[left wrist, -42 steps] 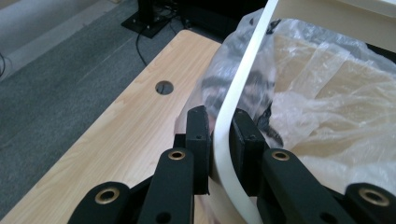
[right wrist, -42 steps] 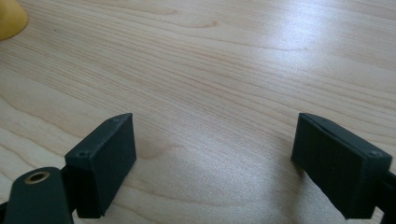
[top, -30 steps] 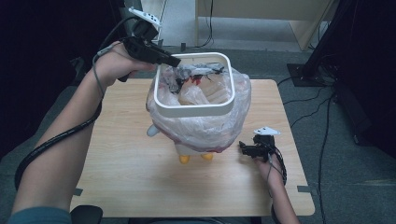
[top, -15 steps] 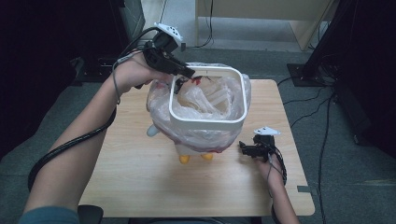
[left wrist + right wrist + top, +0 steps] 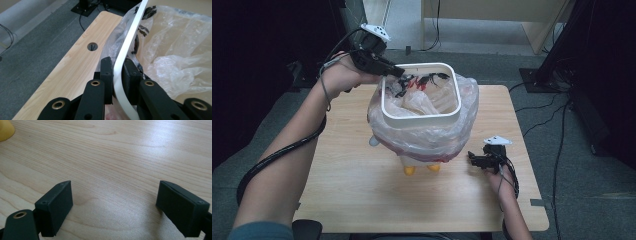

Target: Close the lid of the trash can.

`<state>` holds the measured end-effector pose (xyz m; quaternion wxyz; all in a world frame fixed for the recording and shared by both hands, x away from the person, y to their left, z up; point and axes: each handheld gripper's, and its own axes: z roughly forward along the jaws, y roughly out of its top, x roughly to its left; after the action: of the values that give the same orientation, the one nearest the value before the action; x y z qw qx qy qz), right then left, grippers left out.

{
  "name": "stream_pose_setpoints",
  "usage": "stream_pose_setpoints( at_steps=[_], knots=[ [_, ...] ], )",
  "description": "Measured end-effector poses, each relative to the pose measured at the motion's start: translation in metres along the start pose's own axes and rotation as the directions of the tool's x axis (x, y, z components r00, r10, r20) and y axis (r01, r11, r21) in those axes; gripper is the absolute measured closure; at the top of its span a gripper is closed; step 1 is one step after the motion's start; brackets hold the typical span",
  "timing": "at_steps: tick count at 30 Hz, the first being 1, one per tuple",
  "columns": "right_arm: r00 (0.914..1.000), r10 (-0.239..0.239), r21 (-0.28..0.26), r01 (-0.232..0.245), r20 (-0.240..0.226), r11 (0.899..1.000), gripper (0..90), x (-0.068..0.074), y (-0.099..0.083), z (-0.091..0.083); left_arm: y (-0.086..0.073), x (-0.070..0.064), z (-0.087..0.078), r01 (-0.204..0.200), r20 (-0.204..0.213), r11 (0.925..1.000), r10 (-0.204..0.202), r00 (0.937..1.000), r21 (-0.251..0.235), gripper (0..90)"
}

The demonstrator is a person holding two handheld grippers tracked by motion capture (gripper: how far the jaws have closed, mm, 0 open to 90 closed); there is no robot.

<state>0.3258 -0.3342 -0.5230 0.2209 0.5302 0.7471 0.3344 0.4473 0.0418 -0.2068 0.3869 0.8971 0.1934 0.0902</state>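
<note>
Gripping white square plastic rim (image 5: 421, 116) of bag-lined bin: left hand-held gripper (image 5: 397, 72) clamped at far-left corner. Bin tilted, opening facing up toward camera, mid light wooden surface (image 5: 347, 185). Right hand-held gripper (image 5: 473, 159) jaws apart, beside bin.

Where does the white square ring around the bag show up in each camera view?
High view: white ring top centre, over the plastic bag.
Left gripper view: white ring runs up the middle, clamped between the jaws.
Right gripper view: not visible.
Shared landmark: wooden table.
</note>
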Motion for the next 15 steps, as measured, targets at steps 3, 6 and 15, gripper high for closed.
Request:
stream_pose_setpoints(
  at_steps=[3,6,15],
  knots=[
    [1.0,0.0,0.0,0.0,0.0,1.0,13.2,0.0,0.0,0.0,0.0008,-0.0015,0.0023,-0.02,0.003,0.9998,0.02,0.9998,0.001,81.2],
    [1.0,0.0,0.0,0.0,0.0,1.0,13.2,0.0,0.0,0.0,-0.0001,-0.002,0.0021,-0.041,0.014,0.9991,0.041,0.9991,-0.008,81.3],
    [1.0,0.0,0.0,0.0,0.0,1.0,13.1,0.0,0.0,0.0,-0.0027,0.0003,0.0027,-0.021,0.024,0.9998,0.021,0.9995,-0.004,81.2]
  ],
)
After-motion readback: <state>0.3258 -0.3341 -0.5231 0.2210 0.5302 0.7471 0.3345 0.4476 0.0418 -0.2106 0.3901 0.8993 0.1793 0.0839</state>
